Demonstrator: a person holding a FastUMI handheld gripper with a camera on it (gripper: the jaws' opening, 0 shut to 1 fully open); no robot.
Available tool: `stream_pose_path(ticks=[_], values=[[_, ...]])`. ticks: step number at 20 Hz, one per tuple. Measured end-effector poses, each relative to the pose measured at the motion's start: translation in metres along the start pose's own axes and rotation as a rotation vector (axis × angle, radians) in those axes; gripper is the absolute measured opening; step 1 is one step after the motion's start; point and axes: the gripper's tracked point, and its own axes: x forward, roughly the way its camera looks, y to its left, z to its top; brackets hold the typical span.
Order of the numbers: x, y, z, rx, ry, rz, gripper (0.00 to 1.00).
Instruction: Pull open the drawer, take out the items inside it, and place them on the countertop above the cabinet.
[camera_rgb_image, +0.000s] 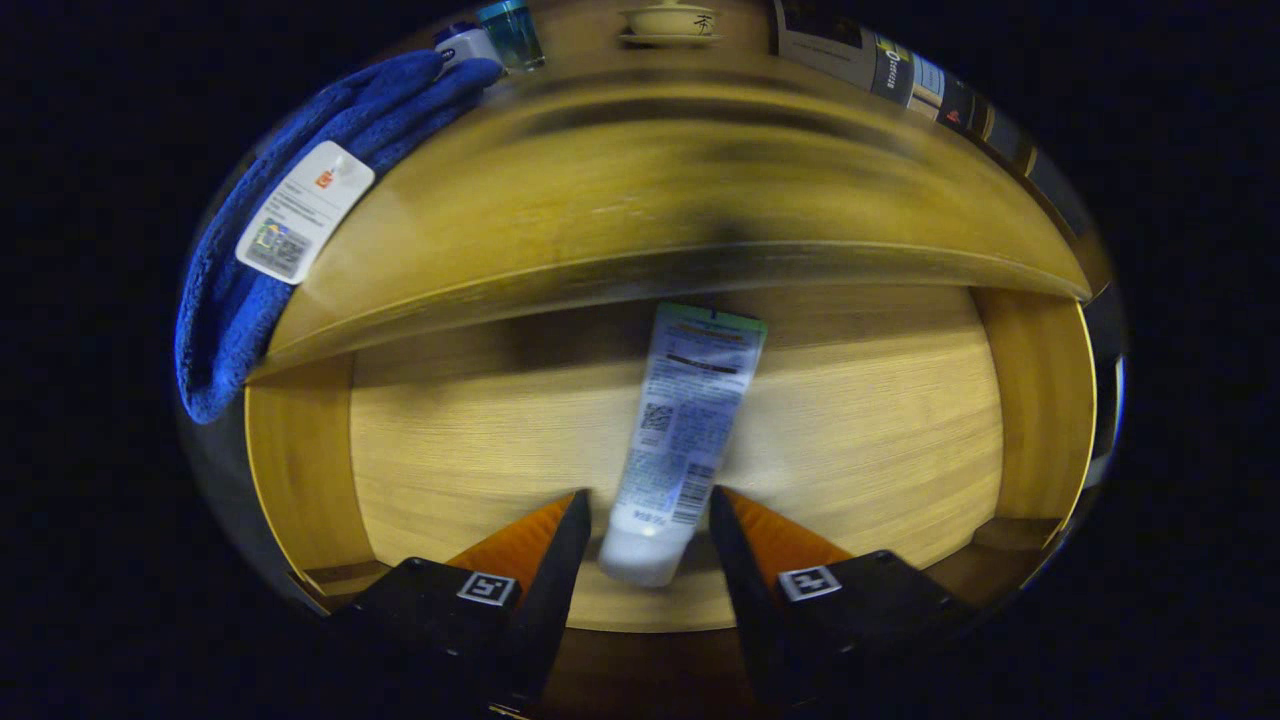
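The tube (688, 440) is lying flat on the floor of the open drawer (880, 420), near the middle, its cap end pointing back at the tool (648, 515) and its crimped end reaching toward the rear, where the drawer is running under the tabletop (640, 190). The cap end is sitting between the tool's two fingers, which are standing apart with a gap on each side of it, so nothing is being clamped yet. The tube is looking light and soft-walled: a squeeze tube that will probably dent and bulge under pressure, with a glossy printed skin that may be slippery. The firmest hold is likely at the shoulder just above the cap, where the body is stiffest and roundest; a hold further up the flat, thin end could let it fold or slide out. Nothing else is lying on the drawer floor around it, and the side walls are standing well apart from it. The main obstacle is the front edge of the tabletop overhanging the drawer's rear, so the lift will need to come forward before rising. On the tabletop, a blue towel (270, 260) with a tag (305, 212) is draping over the left corner, with a small bottle (468, 44) and a glass (510, 32) beyond it, a bowl (668, 20) at the back edge and books (900, 70) along the right, leaving the middle bare for setting the tube down.
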Motion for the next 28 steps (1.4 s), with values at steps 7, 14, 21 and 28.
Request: stream_pose_path(ticks=[7, 14, 21, 28], values=[[-0.028, -0.018, 0.001, 0.022, -0.014, 0.058, 0.46], [-0.058, -0.009, -0.003, 0.028, -0.034, 0.168, 0.45], [-0.118, -0.011, -0.014, -0.035, -0.15, 0.235, 0.45], [-0.174, -0.001, 0.0, -0.131, -0.337, 0.243, 0.45]])
